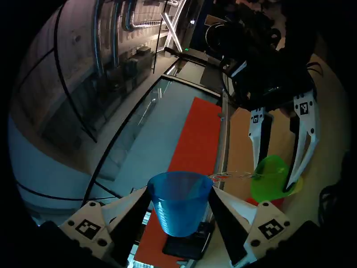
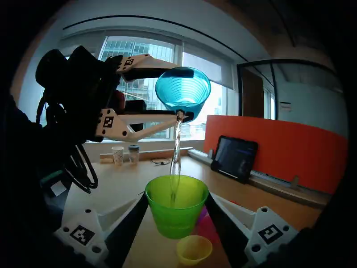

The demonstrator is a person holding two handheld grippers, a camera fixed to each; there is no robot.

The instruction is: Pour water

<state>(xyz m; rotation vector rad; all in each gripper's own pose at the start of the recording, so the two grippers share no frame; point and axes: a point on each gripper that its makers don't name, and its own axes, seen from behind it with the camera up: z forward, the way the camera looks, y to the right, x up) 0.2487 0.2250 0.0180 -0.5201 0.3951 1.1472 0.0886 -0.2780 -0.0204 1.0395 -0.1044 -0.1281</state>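
My left gripper (image 1: 179, 198) is shut on a blue cup (image 1: 179, 202), tipped over on its side. In the right gripper view that blue cup (image 2: 183, 91) hangs high with the left gripper (image 2: 178, 94) round it, and a thin stream of water (image 2: 175, 156) falls from its rim into a green cup (image 2: 177, 210). My right gripper (image 2: 177, 210) is shut on the green cup, held upright below. In the left gripper view the green cup (image 1: 269, 177) sits between the right gripper's white fingers (image 1: 308, 143).
A small yellow cup (image 2: 193, 250) stands on the wooden table (image 2: 125, 183) just below the green one. A dark tablet (image 2: 234, 158) leans against an orange partition (image 2: 285, 143). A paper cup (image 2: 118, 155) and a jar (image 2: 133, 154) stand by the window.
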